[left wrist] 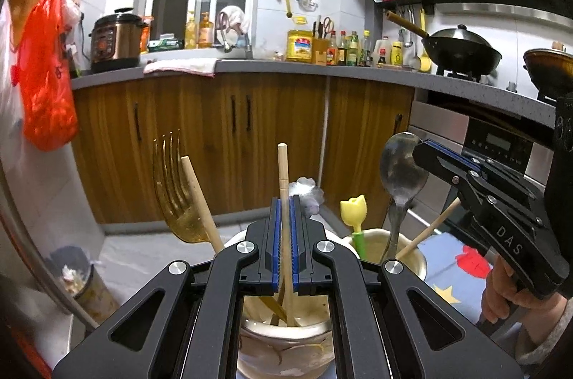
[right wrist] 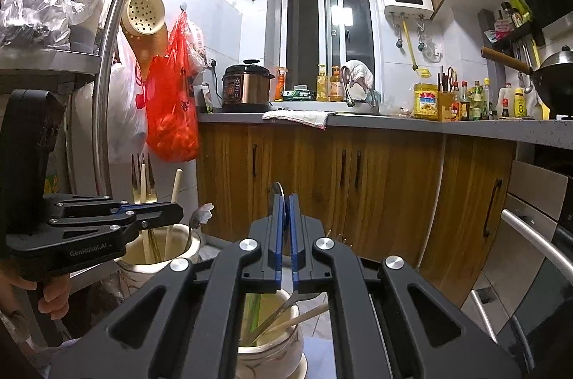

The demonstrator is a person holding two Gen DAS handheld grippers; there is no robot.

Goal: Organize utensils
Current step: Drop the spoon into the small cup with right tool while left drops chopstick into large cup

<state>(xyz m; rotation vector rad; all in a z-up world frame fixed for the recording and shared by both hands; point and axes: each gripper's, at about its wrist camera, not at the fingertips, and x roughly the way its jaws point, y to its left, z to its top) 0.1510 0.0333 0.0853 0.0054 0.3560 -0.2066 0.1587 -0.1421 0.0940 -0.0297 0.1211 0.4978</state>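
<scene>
Jaws of both grippers are pinched on utensils standing in two cream jars.

Left wrist view: the left gripper (left wrist: 285, 221) clamps a wooden chopstick (left wrist: 283, 171) whose lower end sits in the near jar (left wrist: 286, 336), beside an amber fork (left wrist: 172, 178). Right wrist view: the right gripper (right wrist: 285, 221) grips a metal spoon (right wrist: 277, 191) by its bowl, the handle slanting into the second jar (right wrist: 272, 354) with a loose chopstick (right wrist: 301, 316).

You stood in a home kitchen: wok (left wrist: 462, 51) at right, cooker (left wrist: 114, 38) at left, wood cabinets (left wrist: 250, 135) mid-frame.
</scene>
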